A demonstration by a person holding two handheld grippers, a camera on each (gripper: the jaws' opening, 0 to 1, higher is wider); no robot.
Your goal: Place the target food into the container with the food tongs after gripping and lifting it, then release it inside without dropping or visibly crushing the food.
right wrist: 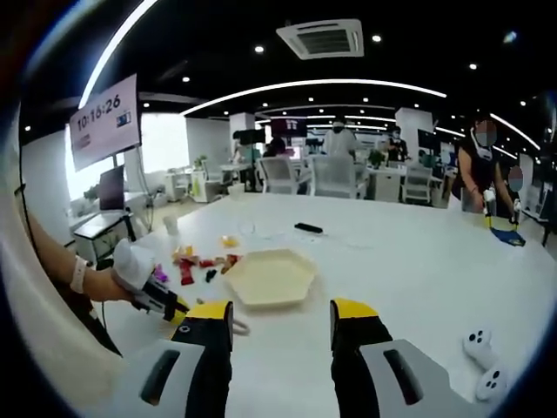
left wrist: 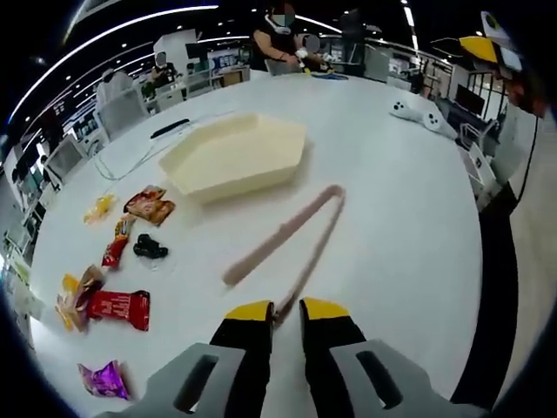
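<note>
Gripping the tongs (left wrist: 287, 239) at their hinge, the left tool (left wrist: 287, 315) points them, unloaded, toward the container (left wrist: 235, 157) ahead; wrapped snacks (left wrist: 117, 306) lie leftward. Next comes picking one. Right tool (right wrist: 280, 320) idles, jaws apart.

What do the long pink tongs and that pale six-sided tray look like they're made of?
The tongs look like matte plastic or silicone: an even dusty pink with no metallic glint, though motion blur hides detail. The tray looks like thin molded plastic or pressed pulp: uniform cream, with smooth sloped walls and a dull sheen. Neither can be settled by look alone.
</note>
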